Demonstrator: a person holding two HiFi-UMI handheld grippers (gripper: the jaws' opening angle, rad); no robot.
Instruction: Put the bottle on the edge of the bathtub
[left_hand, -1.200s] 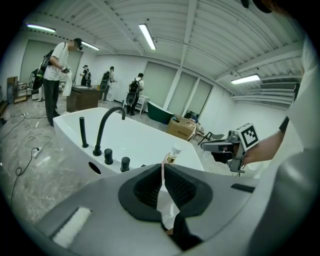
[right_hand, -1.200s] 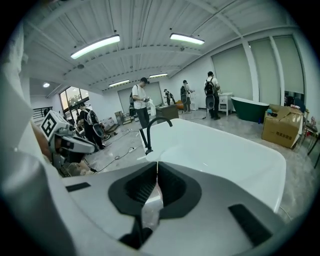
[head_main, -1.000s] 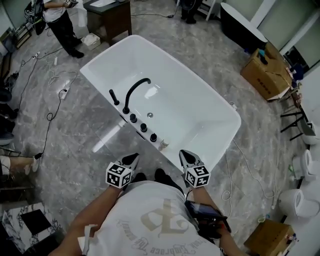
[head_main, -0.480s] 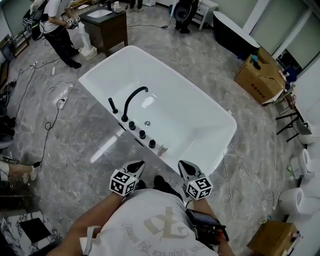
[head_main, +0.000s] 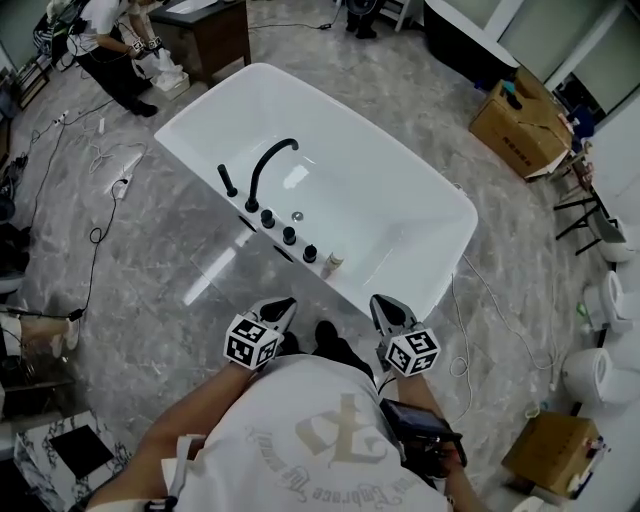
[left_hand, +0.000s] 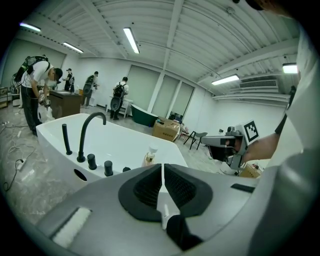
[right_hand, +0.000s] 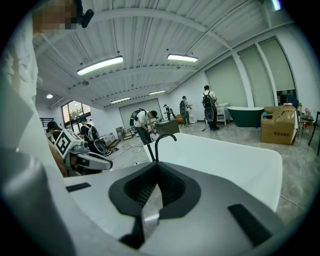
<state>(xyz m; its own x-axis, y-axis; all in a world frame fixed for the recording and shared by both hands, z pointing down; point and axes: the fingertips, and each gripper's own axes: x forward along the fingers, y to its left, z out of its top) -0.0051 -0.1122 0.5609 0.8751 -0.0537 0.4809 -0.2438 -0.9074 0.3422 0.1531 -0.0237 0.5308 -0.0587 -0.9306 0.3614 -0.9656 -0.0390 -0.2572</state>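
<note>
Since half a second ago, both grippers have come a little upward and to the right in the head view, and the bathtub has also shifted up in it; the bottle keeps its place on the rim.

At the far left a person bends beside a dark cabinet, and cables lie on the grey marble floor. Near us, the left gripper has its jaws together with nothing between them (its own view shows only a thin slit). It is held in front of our body, apart from the tub.

To its right comes the white bathtub, with a black curved faucet and a row of black knobs along the near long edge. The bottle stands upright on that same edge, just beside the last knob, on its right.

The right gripper is closed too and holds nothing. It is near the tub wall but not touching it. Further right there is a cardboard box, and some white toilets stand at the border.
</note>
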